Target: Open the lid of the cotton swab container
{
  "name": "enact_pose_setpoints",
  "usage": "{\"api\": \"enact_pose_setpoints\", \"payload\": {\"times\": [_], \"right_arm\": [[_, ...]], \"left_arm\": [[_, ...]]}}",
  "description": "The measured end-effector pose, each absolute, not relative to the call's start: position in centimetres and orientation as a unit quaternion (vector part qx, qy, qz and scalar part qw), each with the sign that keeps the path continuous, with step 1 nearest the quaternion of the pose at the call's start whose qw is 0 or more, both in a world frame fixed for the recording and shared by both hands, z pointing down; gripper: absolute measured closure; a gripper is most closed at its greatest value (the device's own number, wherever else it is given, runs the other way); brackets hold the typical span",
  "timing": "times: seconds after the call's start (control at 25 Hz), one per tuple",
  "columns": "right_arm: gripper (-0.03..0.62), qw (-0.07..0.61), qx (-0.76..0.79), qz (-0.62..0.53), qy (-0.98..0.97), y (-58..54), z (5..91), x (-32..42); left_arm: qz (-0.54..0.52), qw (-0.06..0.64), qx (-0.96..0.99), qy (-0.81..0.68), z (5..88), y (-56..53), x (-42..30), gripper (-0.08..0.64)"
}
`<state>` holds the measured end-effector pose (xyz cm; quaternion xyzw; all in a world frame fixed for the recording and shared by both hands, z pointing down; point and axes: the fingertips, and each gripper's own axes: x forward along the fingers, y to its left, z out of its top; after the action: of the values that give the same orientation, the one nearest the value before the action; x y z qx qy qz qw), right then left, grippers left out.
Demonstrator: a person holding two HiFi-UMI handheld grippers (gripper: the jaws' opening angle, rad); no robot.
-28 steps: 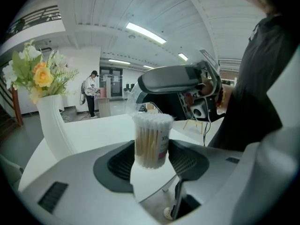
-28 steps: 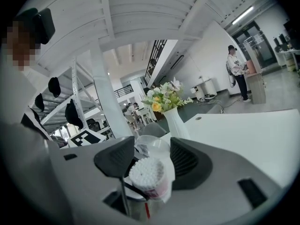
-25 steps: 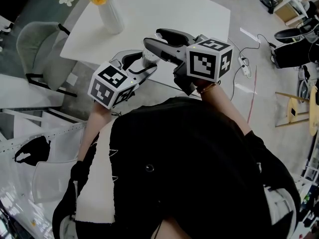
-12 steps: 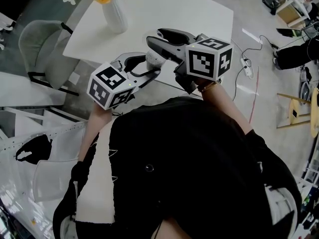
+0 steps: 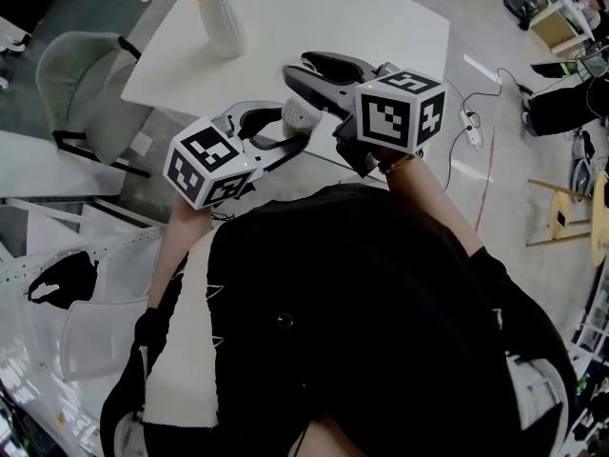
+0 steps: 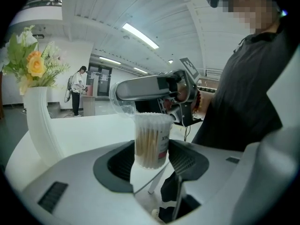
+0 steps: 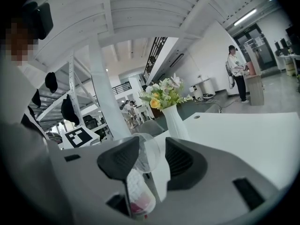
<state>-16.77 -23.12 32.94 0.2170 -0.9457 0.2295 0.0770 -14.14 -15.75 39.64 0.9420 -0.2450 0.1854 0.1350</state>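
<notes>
White table [image 5: 314, 17] behind cotton swab container [image 6: 151, 142], print unclear

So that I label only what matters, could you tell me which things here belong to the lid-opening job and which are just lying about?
Job in hand: cotton swab container, clamped in the left gripper; its clear lid, between the jaws of the right gripper, which have just been closing.

Lying about: vase of flowers; white table; grey chair.
</notes>
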Motion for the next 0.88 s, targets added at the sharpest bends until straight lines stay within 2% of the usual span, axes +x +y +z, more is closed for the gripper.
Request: {"api": "enact_pose_setpoints", "payload": {"times": [0.88], "right_arm": [[0.417,0.083,0.226,0.254,-0.937,-23.8,34.7,-16.3]], "left_arm": [[0.197,0.115,0.949,-0.218,39.6,-14.7,-13.9,0.324]]}}
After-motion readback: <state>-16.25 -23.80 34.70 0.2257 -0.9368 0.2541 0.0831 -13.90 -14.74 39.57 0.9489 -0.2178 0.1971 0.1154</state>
